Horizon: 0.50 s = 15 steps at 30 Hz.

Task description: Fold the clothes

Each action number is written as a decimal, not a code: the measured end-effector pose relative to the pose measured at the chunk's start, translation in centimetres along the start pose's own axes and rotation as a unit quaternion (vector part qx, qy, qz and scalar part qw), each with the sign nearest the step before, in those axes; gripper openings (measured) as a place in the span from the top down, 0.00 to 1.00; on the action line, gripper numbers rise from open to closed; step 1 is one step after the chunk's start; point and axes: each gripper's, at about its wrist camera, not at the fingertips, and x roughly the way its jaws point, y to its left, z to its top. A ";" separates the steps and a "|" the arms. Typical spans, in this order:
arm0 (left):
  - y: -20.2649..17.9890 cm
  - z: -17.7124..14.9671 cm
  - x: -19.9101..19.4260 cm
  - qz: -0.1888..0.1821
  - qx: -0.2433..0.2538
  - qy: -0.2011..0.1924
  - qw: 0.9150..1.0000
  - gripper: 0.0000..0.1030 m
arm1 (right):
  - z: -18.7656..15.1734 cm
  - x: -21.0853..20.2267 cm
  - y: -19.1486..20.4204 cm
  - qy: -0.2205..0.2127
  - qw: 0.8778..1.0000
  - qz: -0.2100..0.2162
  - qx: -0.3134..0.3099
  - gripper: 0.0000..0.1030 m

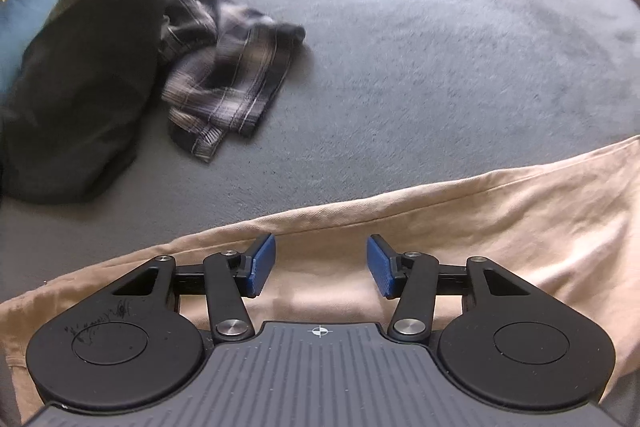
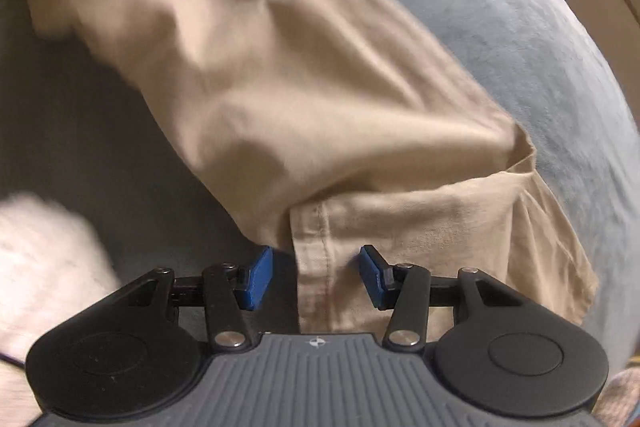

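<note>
Directly below the right tongs (image 2: 316, 277), spread and gripping nothing, lies the hemmed end of the beige garment (image 2: 280, 87), its length running away up-left across the bed (image 2: 540, 47). Left tongs (image 1: 321, 265), equally unclenched and empty, hover above the same cloth's long edge.

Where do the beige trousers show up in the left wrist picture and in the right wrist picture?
Left wrist view: the beige trousers lie across the bottom, rising toward the right edge, under the open left gripper.
Right wrist view: they run from the top left down to the open right gripper, with a stitched hem between its jaws.
Shared landmark: the grey blanket under the trousers.
</note>
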 end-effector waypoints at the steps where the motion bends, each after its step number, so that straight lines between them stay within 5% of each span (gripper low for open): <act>1: -0.1 0.0 -0.4 -0.006 0.000 -0.005 1.000 0.51 | -0.1 0.5 0.1 0.002 1.000 -0.010 -0.003 0.61; 4: -1.2 -0.1 -1.1 -0.028 0.016 -0.011 0.999 0.51 | -0.4 -0.2 -0.9 -0.004 1.000 -0.001 0.029 0.85; 7: -2.8 -0.2 -0.4 -0.032 0.036 -0.006 0.999 0.51 | -0.9 -2.7 -3.3 -0.014 0.995 0.004 0.096 0.95; 11: -3.7 -0.4 0.7 -0.029 0.027 0.006 0.999 0.51 | -2.6 -5.7 -10.6 -0.025 0.974 -0.024 0.226 0.97; 15: -3.9 -0.4 1.3 -0.025 0.024 0.011 0.999 0.51 | -5.1 -6.3 -19.1 -0.029 0.939 -0.057 0.339 0.97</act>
